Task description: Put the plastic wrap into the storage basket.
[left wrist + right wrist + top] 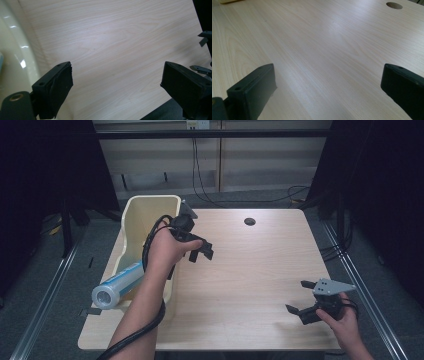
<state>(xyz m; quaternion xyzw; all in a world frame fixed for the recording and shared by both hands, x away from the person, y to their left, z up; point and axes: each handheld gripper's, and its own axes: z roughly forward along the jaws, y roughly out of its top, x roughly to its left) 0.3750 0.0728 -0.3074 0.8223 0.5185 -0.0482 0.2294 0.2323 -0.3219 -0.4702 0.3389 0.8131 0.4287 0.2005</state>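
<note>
My left claw [201, 251] hangs over the table [250, 270] just beside the bin [145, 210], jaws wide apart and holding nothing. In the left gripper view the bin's glossy cream wall [15, 57] sits at the edge, close to one jaw, with bare wood between the jaws. My right claw [303, 299] waits well apart, low near the table's front right corner, jaws also spread and empty; its own view looks across bare wood toward the cable hole [394, 5].

The tube [117, 283], a blue and white cylinder with a silvery end, lies tilted in the bin, its end poking out over the bin's near rim, close under my left forearm.

As I judge it, the tube is in the bin and the left claw is free beside it, so this is either a finished drop or the start of a pick. If I want the tube next, I must turn the left claw back over the bin, line the jaws across the tube's body, and close only once both pads straddle it.
</note>
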